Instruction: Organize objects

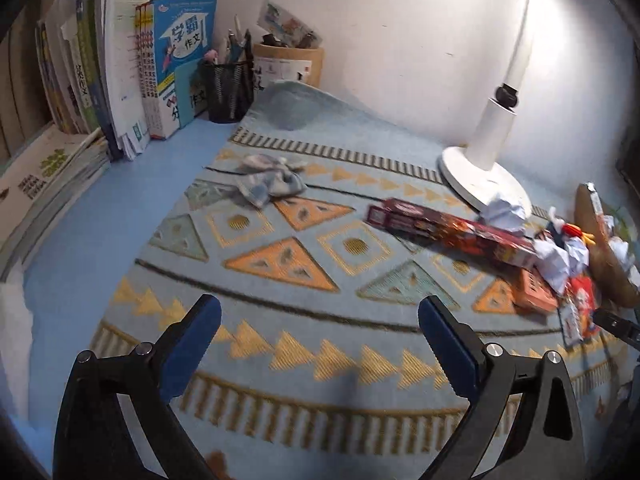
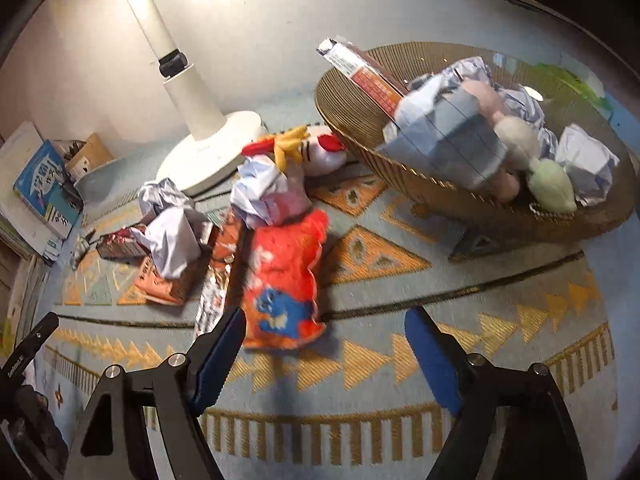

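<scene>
The right gripper [image 2: 324, 344] stood wide open above the patterned mat [image 2: 360, 364] on the worktop, with nothing between its fingers. Just beyond its left finger lay one orange snack bag [image 2: 286, 280] printed with a blue figure, close to the finger but apart from it as far as the view showed. Behind the bag sat a crumpled paper ball [image 2: 264, 196], and to its left a second paper ball [image 2: 172, 240] rested on a flat orange box [image 2: 160, 288]. A white plush toy [image 2: 320, 150] with red and yellow parts lay against the foot of the wicker basket [image 2: 440, 196]. The basket held several more paper balls, one long box [image 2: 364, 76] leaning on its rim, and soft toys whose number could not be told.

The left gripper [image 1: 320, 344] was also open and empty, over a bare stretch of the mat. Farther off lay one crumpled cloth [image 1: 268, 182] at the middle, well apart from it, and one long dark red box [image 1: 452, 232] to the right. One white lamp [image 1: 486, 160] stood behind that. At the back wall were two pen holders, one black mesh [image 1: 226, 90] and one tan [image 1: 288, 66], beside a row of books [image 1: 160, 68].
</scene>
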### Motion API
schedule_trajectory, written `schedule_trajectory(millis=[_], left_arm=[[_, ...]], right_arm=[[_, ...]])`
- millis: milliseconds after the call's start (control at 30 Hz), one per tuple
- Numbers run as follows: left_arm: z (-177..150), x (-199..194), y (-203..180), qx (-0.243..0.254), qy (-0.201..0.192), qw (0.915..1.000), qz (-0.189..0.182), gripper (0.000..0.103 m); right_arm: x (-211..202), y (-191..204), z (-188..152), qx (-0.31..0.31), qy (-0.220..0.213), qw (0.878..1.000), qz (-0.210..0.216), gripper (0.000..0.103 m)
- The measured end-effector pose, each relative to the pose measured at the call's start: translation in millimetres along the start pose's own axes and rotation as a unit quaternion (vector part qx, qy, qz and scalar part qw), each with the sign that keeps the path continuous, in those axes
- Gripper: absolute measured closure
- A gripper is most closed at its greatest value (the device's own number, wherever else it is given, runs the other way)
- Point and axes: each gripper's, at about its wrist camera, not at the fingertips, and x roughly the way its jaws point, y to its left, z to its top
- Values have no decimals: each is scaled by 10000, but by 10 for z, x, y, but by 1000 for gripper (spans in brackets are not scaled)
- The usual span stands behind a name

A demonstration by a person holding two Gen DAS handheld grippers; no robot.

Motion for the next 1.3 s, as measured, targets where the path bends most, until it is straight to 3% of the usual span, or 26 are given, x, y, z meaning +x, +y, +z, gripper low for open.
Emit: schedule_trajectory(millis=[67,200,367,467,500,533,567,600,700,800,967,1100,1200,1300], left_arm=[[213,158,200,-143,-5,9999,2,4],[543,486,492,-650,-65,9977,-191,4],[826,946,252,-66,100,9990,440,4],[925,1229,24,393,298,9952,845,7],[937,1304,-30,492,392,9939,911,25],[959,1289,-49,464,282,9958,731,39],[976,1291,-54,413,310,9969,586,74],[979,1298,-52,372,360,9975,483,81],[869,1188,-116,509,165,9975,455,85],[705,903,-127,359,54,9992,158,85],[335,200,-268,413,-213,9989,-46,85],[-31,-266,-640,571,-412,9957,-604,85],[-229,-359,-978,683,-348,9914,-1058,84],[-396,-321,-1252,884,-337,9889,-1147,84]], right_arm=[[120,78,51,-176,-63,9992,-358,32],[171,96,20,-155,-324,9992,-201,39],[217,170,-24,-406,-164,9989,-164,39],[227,184,-27,-465,-157,9987,-126,38],[212,171,-28,-443,-184,9988,-83,39],[208,148,-26,-389,-201,9990,-53,41],[201,121,-24,-335,-206,9992,-44,45],[192,99,-24,-297,-221,9993,-17,47],[184,137,-46,-429,-239,9988,77,64],[153,177,-62,-529,-285,9982,50,68],[-110,51,-174,-587,-272,9973,356,71],[-480,-40,-439,-1124,-392,9917,491,71],[-592,-173,-574,-1361,-391,9879,640,71],[-584,-294,-619,-1202,-391,9887,810,71]])
